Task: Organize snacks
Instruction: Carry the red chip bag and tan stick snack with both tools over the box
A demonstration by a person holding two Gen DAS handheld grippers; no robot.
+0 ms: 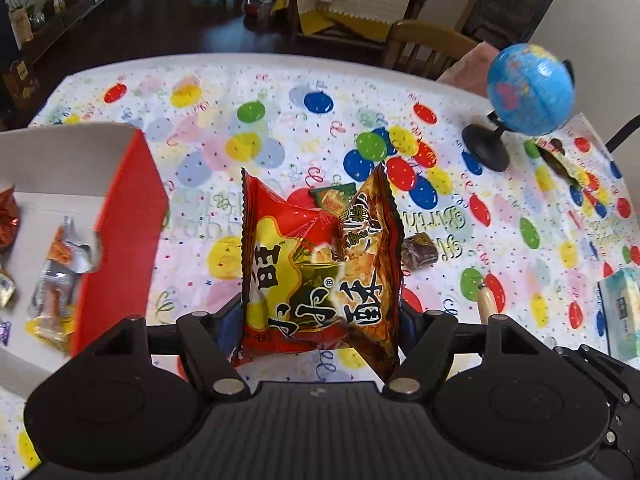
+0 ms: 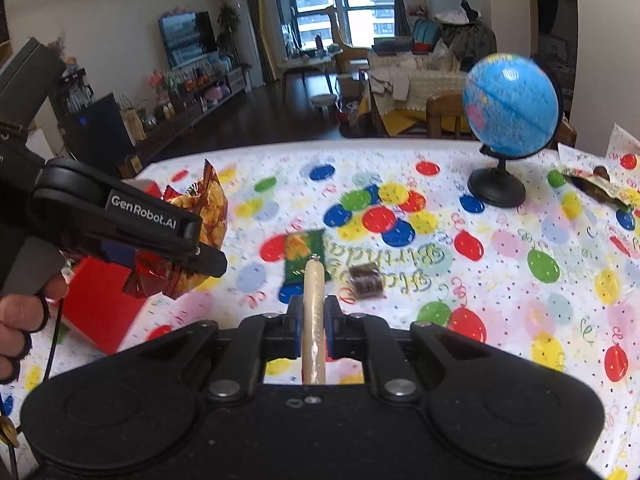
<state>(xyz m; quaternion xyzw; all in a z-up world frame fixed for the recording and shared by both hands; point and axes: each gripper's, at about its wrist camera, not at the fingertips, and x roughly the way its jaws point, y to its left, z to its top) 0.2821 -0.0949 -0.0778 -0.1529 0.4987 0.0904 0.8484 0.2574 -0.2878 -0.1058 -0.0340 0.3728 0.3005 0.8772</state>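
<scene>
Left wrist view: left tool (image 1: 320,312) is clamped on two snack packets (image 1: 320,264) at once, a red-yellow one and a brown one, both held off the bench (image 1: 280,92) just right of the red box (image 1: 120,240). Box already has several wrapped snacks inside. Beyond the packets, further from the box: a green packet (image 1: 334,196) and a brown wrapped sweet (image 1: 418,250) lie on the bench. Globe (image 1: 528,90) stands well right of the box, tissue pack (image 1: 622,312) at the right edge. Right wrist view: right tool (image 2: 313,320) is pinched on a pale sausage stick (image 2: 313,320), pointing away from the camera, above the bench and right of the box (image 2: 100,308). Left tool (image 2: 120,224) shows here with its packets over the box's near corner. Green packet (image 2: 304,254) and sweet (image 2: 366,280) sit just beyond the stick. Risks, my read: two slick packets in one grip, so one may slide out before clearing the box wall; packets could catch on that wall; both tools heading for the same box could clash; thin stick may pivot in the grip.
</scene>
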